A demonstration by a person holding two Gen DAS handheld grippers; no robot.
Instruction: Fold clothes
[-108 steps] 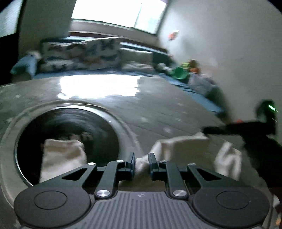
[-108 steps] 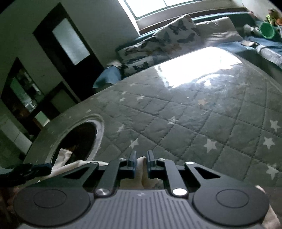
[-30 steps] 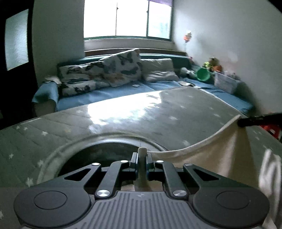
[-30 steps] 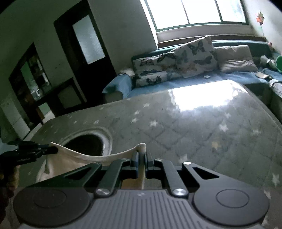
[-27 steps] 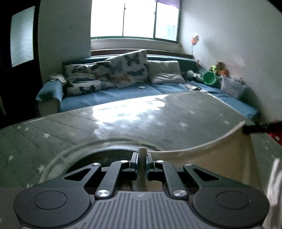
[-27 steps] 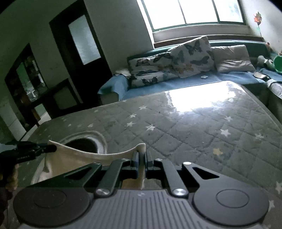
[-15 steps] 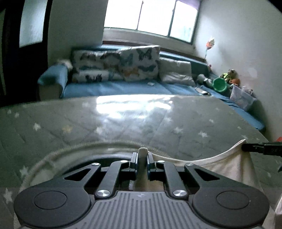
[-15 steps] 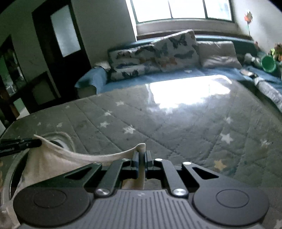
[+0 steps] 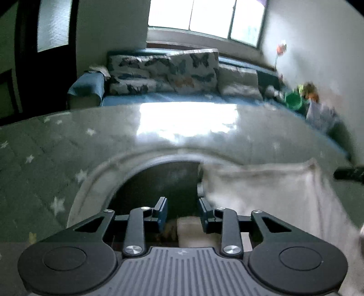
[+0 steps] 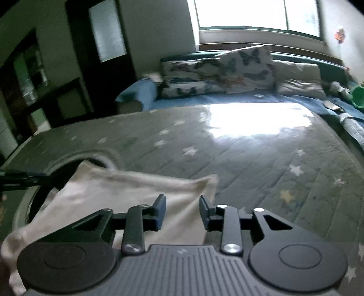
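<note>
Cream garment [image 10: 127, 193] lies below and ahead of right gripper [image 10: 182, 213], long edge running toward left gripper [image 9: 183, 210]; both jaws opening, nothing clamped

A bright window [image 9: 204, 20] stood at twelve o'clock in a pale wall [image 9: 318, 45]. Below it ran a blue sofa [image 10: 204, 100] with butterfly-print cushions [image 9: 163, 70]. A dark door with a frosted pane [image 10: 107, 38] stood at ten o'clock. A grey quilted cover with stars [image 10: 261, 154] filled the foreground, glaring with daylight, and a green tub [image 9: 293, 100] sat at two o'clock.
</note>
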